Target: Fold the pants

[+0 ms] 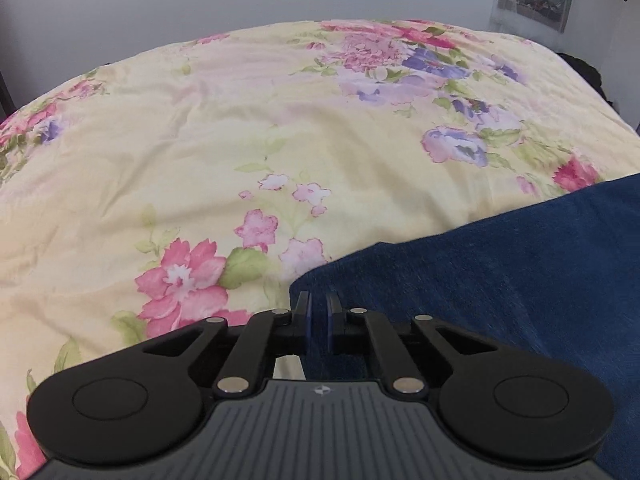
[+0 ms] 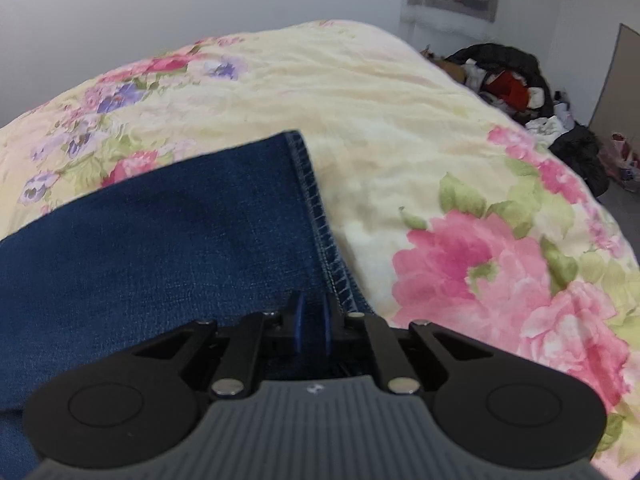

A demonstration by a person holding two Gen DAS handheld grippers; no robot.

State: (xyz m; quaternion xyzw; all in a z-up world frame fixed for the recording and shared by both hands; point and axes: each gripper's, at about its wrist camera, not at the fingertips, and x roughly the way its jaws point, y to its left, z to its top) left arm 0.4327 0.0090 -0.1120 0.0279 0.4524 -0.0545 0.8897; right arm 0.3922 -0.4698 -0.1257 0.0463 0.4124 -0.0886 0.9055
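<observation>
At six o'clock in each wrist view sat a black two-finger gripper, nearly closed on dark blue denim pants. The left gripper (image 1: 319,306) pinched a plain folded corner of the pants (image 1: 500,272); the right gripper (image 2: 313,308) pinched beside the stitched hem (image 2: 316,216). How many layers each pair of blue pads held was hard to judge, since the cloth hid the tips. Denim spread toward three o'clock in the left view and toward nine and twelve o'clock in the right, lying on a pale yellow floral bedspread (image 1: 200,140). Risk: a shallow bite could slip once lifted, or catch only the top layer, leaving the fold crooked. Uneven pulling between the hands might also drag the soft bedspread into ridges. Beyond it at two o'clock lay a dark pile of clothes (image 2: 516,80).
</observation>
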